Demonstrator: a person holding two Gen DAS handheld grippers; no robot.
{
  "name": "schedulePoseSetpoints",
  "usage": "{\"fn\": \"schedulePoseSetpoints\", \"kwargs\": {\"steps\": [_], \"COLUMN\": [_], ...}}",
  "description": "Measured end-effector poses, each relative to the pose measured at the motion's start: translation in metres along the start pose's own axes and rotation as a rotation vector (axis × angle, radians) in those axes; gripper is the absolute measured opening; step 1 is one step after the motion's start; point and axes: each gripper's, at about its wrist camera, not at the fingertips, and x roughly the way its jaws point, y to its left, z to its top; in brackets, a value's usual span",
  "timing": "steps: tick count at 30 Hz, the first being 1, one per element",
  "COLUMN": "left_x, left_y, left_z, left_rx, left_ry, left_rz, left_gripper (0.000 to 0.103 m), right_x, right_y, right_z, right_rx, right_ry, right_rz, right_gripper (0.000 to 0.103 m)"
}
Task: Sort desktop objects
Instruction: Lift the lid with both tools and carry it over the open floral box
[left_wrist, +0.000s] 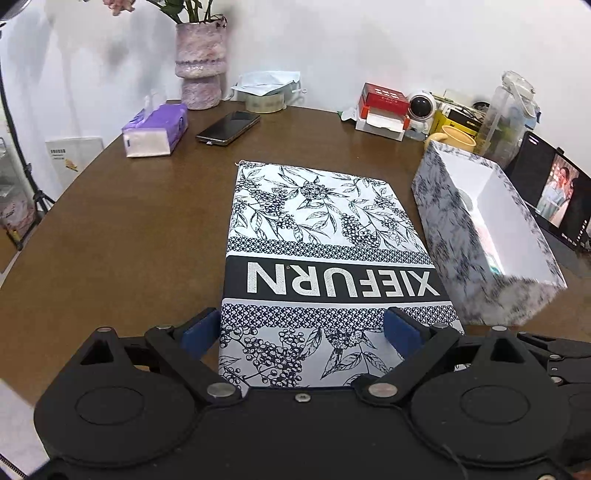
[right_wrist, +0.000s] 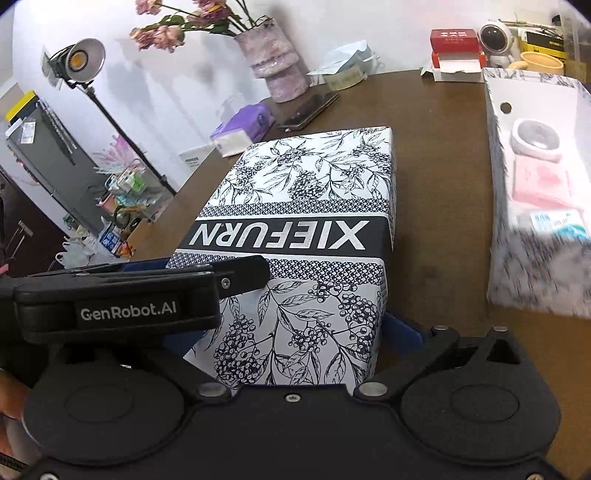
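Observation:
A black-and-white floral lid marked XIEFURN (left_wrist: 317, 221) lies on the brown table (left_wrist: 129, 240). My left gripper (left_wrist: 301, 332) is open over its near end. The left blue pad sits at the lid's left edge and the right pad is over its top. My right gripper (right_wrist: 288, 336) is open too, its right pad beside the lid's (right_wrist: 306, 206) right wall. Its left finger is hidden behind the left gripper's body (right_wrist: 122, 306). The matching open box (left_wrist: 443, 221) stands to the right. It holds a white round object (right_wrist: 535, 140), a pink packet (right_wrist: 541, 182) and a blue-white packet (right_wrist: 561, 221).
A phone (left_wrist: 229, 127), a purple tissue pack (left_wrist: 155, 133), a vase (left_wrist: 201, 62) and a tape roll (left_wrist: 264, 101) sit at the back. A red box (left_wrist: 384, 98), small white camera (left_wrist: 421, 107), yellow mug (left_wrist: 456, 138), jar (left_wrist: 509, 114) and lit screen (left_wrist: 554, 192) crowd the back right.

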Motion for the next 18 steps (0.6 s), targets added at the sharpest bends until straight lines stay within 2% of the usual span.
{"fn": "schedulePoseSetpoints", "kwargs": {"steps": [10,18], "left_x": [-0.053,-0.083], "left_y": [-0.024,-0.044], "left_z": [-0.052,-0.079], "left_rx": [0.003,0.021], "left_ry": [0.000,-0.004], "left_rz": [0.012,0.003], "left_gripper": [0.094,0.094], "right_x": [-0.048,-0.080], "right_y": [0.015,0.018], "right_z": [-0.058,-0.093], "right_rx": [-0.012,0.000], "right_ry": [0.004,-0.001], "right_rz": [0.004,-0.001], "right_gripper": [0.103,0.103]}}
